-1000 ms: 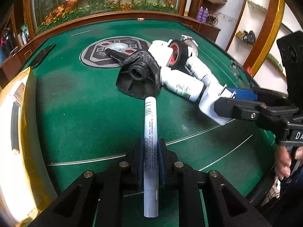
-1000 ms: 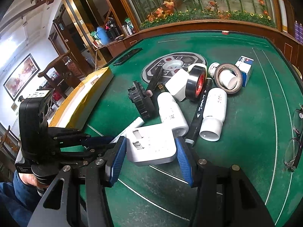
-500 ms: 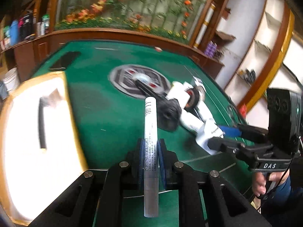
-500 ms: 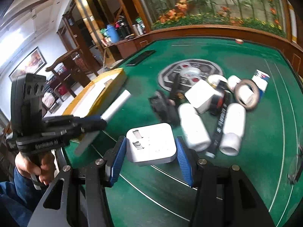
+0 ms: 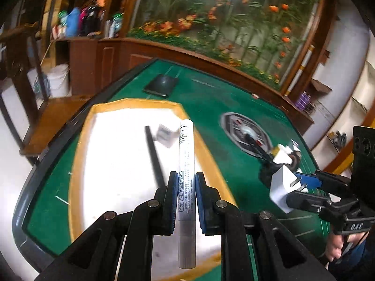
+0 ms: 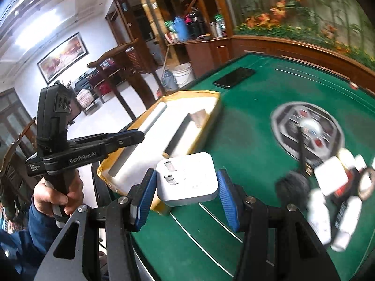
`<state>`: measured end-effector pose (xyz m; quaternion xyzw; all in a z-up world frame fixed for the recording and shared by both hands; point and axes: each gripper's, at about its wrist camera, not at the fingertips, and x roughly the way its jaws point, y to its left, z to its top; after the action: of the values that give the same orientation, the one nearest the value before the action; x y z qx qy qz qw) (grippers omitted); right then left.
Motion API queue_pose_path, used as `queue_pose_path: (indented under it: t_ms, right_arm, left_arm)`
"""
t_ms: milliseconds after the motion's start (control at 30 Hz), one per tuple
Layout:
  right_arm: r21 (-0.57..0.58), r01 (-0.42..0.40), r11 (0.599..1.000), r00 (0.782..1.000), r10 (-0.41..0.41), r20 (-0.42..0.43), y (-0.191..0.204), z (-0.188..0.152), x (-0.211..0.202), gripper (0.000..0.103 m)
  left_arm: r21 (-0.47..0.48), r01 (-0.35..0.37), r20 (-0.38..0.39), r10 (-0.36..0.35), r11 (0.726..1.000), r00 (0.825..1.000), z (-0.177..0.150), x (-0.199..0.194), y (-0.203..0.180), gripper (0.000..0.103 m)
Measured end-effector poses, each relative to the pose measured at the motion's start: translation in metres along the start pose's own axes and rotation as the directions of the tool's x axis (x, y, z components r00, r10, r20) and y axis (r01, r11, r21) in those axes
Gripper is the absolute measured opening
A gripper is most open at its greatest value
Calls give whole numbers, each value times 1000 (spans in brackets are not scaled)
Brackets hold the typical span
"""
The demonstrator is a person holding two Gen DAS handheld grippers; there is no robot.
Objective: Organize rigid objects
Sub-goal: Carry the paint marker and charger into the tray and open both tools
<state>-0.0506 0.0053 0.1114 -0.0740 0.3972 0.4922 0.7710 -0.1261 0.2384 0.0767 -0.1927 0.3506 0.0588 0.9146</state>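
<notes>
My left gripper (image 5: 186,181) is shut on a white and grey marker pen (image 5: 186,154), which points forward over the yellow-rimmed box (image 5: 131,103) with its white inside. In the right wrist view the left gripper (image 6: 140,137) and the marker pen (image 6: 153,116) hang above that box (image 6: 211,121). My right gripper (image 6: 186,187) is shut on a white plug adapter (image 6: 187,178), held above the green table beside the box's near corner. From the left wrist view the right gripper (image 5: 298,190) and the plug adapter (image 5: 280,187) show at the right.
A black stick (image 5: 154,154) and a small pale item (image 5: 165,134) lie in the box. A blurred pile of white bottles, tape rolls and a black part (image 6: 328,187) sits right of the table's round emblem (image 6: 307,126). A dark phone (image 6: 234,77) lies beyond the box.
Both grippers have swung left and risen, away from the pile toward the box, each keeping its object. The marker now hangs over the box; the adapter is beside it.
</notes>
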Motion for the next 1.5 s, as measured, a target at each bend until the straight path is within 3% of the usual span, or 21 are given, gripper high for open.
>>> queue_pose_path:
  t_ms: [267,500,767,867,1033,1167,1300,1400,1500]
  right_arm:
    - [-2,17,1000,994,-17,-112,23,38,83,52]
    - [72,54,996,981,-40,-188,15,67,141,52]
    - [64,123,990,974,-108,-198,14,84,164,52]
    - [5,160,987,968,-156,-198,20,88,173,52]
    - [-50,173,984,964,-180,-195,25,85,169,56]
    - [-25,125,992,976,-127,-178,23,85,154,57]
    - [-45,124,991,989,-127,-79,25,83,115,57]
    - [5,121,993,993,-121,12,15,77,82,57]
    - [99,61,993,997,-65,30,-8,65,61,57]
  left_arm:
    - [-78,-72,-66,67,994,996,8,36,35,15]
    - [-148,-103,-116,87,983,990,5,58,48,15]
    - [-143,-123,-138,103,982,985,6,63,47,15]
    - [-140,-122,-143,102,983,984,5,64,46,15]
    - [-138,-129,-150,109,982,983,4,66,46,15]
    - [-126,-131,-130,114,983,985,4,60,42,15]
    - [-113,-132,-103,120,985,987,1,51,35,33]
    - [-106,-119,-72,112,987,991,0,42,27,34]
    - [-82,-73,-20,72,994,997,0,26,12,34]
